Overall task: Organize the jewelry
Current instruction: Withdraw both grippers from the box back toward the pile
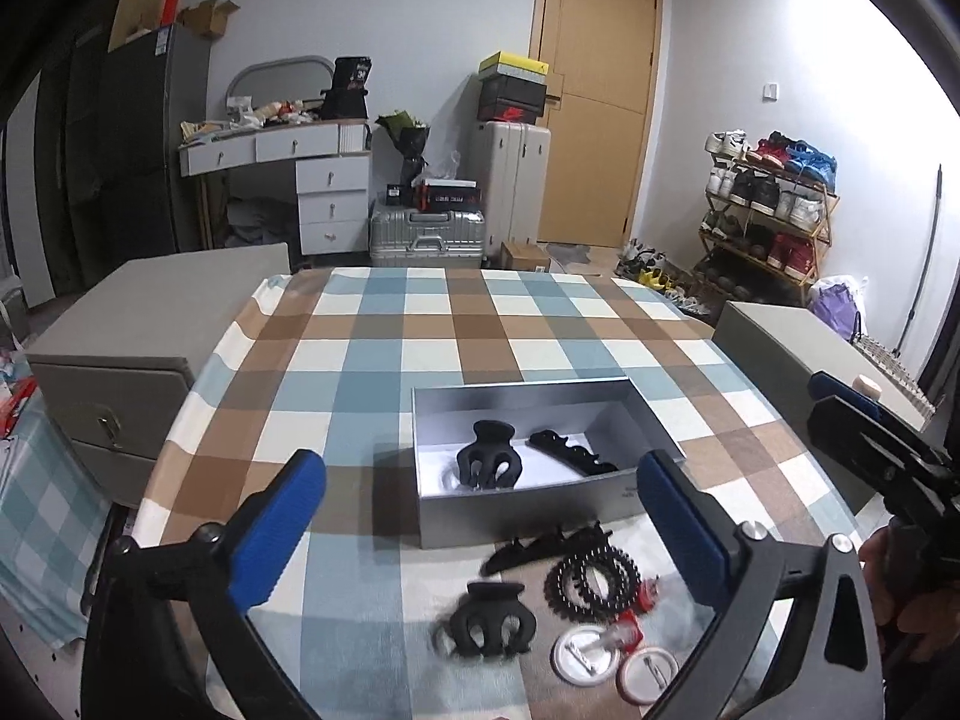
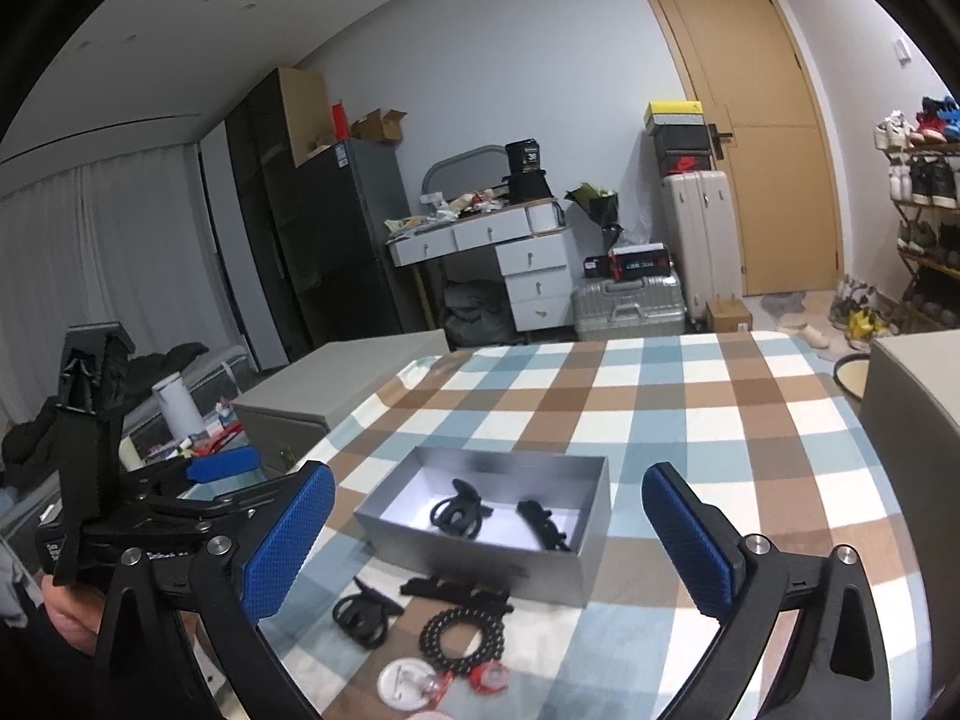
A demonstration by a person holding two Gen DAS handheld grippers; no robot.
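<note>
Hair claw clip (image 1: 491, 629) lies on the checked worktop (image 1: 372, 354) just before the grey box (image 1: 516, 513), beside a spiral hair tie (image 1: 591, 582). Both grippers' fingers (image 1: 276, 531) are released, empty. Judgement: straddle the claw squarely, then lift clear of the tie.

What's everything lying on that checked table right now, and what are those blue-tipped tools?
Box: one, grey, open, mid-table.
Claw clip in box: one, black.
Long clip in box: one, black, beside it.
Claw clip on cloth: one, black, in front of the box.
Long clip on cloth: one, black.
Coil hair ties: black, overlapping.
Round badges: two, white.
Tablecloth: checked blue, brown, white.
Left gripper: blue pads, open, empty.
Right gripper: blue pads, open, empty.
</note>
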